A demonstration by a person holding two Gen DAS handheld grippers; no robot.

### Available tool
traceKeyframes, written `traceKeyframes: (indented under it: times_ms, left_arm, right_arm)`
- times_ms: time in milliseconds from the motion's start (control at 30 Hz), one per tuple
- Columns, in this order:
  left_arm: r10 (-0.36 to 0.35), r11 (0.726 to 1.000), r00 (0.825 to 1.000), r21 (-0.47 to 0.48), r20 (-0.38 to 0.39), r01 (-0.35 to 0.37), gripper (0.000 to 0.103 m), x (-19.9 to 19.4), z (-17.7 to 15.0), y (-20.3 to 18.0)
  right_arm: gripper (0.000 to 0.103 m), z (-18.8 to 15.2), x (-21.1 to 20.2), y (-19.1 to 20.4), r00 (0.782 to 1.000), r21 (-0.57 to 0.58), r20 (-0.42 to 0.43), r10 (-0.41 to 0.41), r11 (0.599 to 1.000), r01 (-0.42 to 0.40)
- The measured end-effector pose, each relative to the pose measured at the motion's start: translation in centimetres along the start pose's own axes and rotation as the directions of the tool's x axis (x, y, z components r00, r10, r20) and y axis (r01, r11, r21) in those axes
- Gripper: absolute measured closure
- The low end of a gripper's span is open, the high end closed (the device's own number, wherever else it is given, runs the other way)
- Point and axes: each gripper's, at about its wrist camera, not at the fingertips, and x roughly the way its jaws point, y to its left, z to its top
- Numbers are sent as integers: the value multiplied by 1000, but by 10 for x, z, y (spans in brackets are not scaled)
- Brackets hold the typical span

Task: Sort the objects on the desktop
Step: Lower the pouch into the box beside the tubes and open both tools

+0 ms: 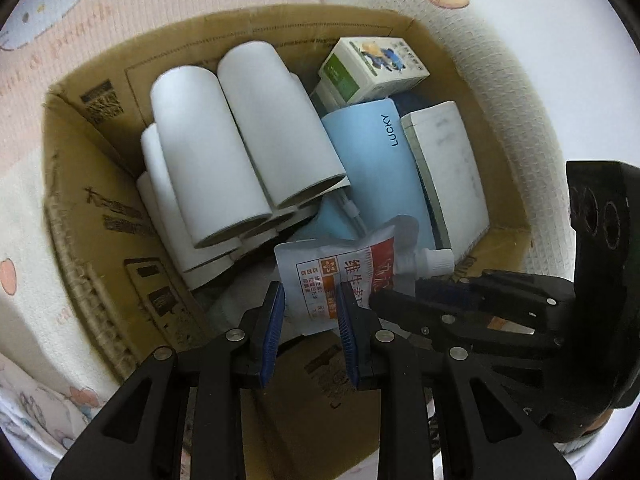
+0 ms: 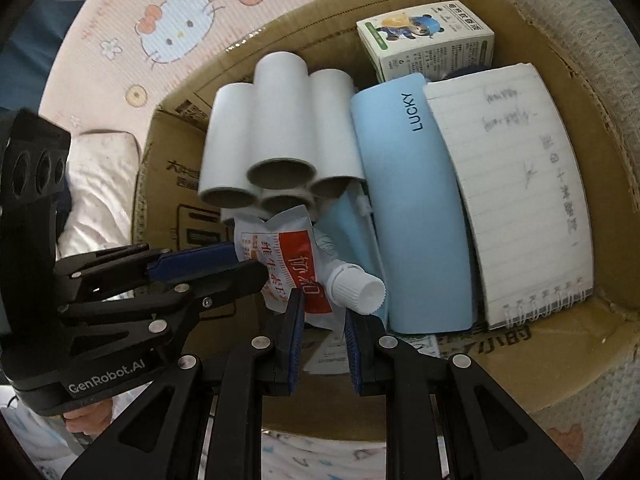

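Over the open cardboard box (image 1: 84, 216) both my tongs reach in at the same thing, a white spouted pouch (image 1: 340, 280) with red and orange print, which lies at the near end of the box on top of the other contents. My left gripper (image 1: 310, 334) has its blue pads on either side of the pouch's lower edge; from the left wrist view I cannot tell whether they press it or only frame it. In the right wrist view the left tool comes in from the side with its jaws nearly together on the pouch's printed edge, though the contact itself is hidden behind the upper finger. My right gripper (image 2: 322, 340) sits just under the pouch's white screw cap (image 2: 356, 286), pads parted with a bottom corner of the pouch between them; whether they touch it I cannot make out.

Behind the pouch lie a bundle of white paper rolls (image 2: 276, 136), with the lower rolls mostly covered by the upper ones. Beside them are a light blue case marked LUCKY (image 2: 412, 200), a spiral notebook (image 2: 516, 184) with faint handwriting, and a small printed carton (image 2: 428, 40) at the far end. Something dark blue beneath the carton is too hidden to name.
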Motion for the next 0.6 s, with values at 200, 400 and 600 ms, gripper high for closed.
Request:
traceKeyframes:
  times_ms: [200, 400, 600]
  left_arm:
    - [4, 1000, 999, -20, -46, -5, 75, 15, 1, 0]
    - [7, 999, 993, -46, -120, -12, 75, 40, 18, 3]
    - [57, 998, 991, -24, -120, -61, 74, 42, 18, 0]
  right_arm:
    - [87, 7, 7, -7, 998, 7, -57, -26, 1000, 26]
    - [87, 15, 18, -18, 993, 14, -101, -64, 998, 66]
    - [87, 15, 19, -26, 996, 31, -81, -28, 999, 31]
